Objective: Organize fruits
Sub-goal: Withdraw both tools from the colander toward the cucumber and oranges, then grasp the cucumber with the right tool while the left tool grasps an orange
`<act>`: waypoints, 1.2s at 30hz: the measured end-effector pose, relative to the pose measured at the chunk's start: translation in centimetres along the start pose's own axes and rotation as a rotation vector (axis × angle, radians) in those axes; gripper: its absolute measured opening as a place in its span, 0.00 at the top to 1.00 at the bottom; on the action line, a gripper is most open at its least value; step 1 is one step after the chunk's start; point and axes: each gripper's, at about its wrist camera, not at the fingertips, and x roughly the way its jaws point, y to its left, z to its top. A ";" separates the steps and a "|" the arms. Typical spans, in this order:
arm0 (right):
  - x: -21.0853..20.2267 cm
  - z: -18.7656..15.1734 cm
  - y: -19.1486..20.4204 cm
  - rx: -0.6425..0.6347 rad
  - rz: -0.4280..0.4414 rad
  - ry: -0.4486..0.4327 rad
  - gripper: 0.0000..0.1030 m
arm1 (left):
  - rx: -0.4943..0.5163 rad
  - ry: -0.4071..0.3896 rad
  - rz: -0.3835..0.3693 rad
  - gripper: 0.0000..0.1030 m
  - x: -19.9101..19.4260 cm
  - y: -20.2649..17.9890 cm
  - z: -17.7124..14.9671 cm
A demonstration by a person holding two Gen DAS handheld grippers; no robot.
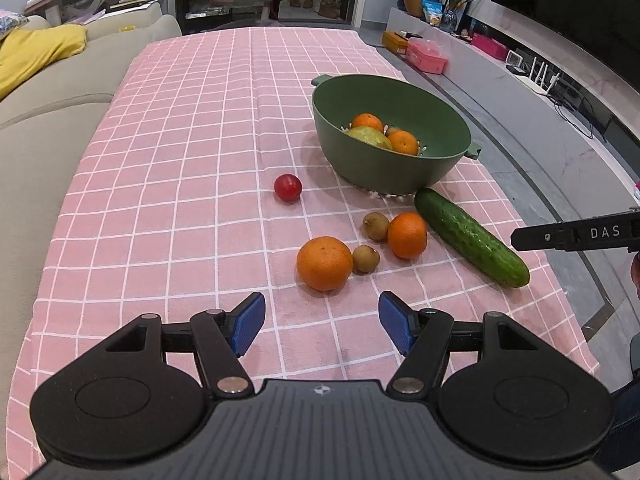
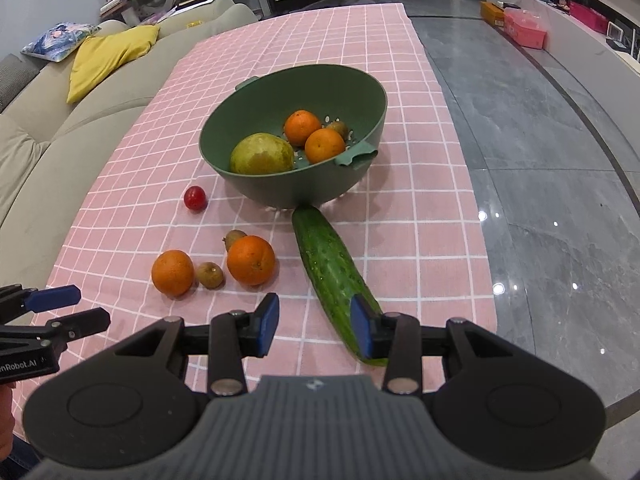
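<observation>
Both grippers hover low over the table [image 1: 192,128], left gripper [image 1: 322,322] and right gripper [image 2: 314,326] jaws open, empty. Green bowl [image 2: 240,136] holds two oranges, a pear; cucumber [image 2: 330,268] and loose fruit lie beside it.

Table had a pink checked tablecloth [image 1: 192,128] over it. Sitting on the cloth: a green colander bowl [image 1: 390,160], a cucumber [image 1: 472,238] with one end touching its base, a little red fruit [image 1: 287,187], two oranges [image 1: 324,263] and two small brown fruits [image 1: 365,258] bunched together.
</observation>
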 end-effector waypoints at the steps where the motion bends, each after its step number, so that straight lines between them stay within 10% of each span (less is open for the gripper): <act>1: 0.1 0.0 0.0 -0.001 0.002 0.001 0.64 | 0.001 0.003 -0.001 0.26 0.2 0.0 0.0; 36: 8.2 1.4 0.0 -0.120 -0.063 0.126 0.59 | 0.094 0.085 -0.030 0.27 7.1 -0.8 2.6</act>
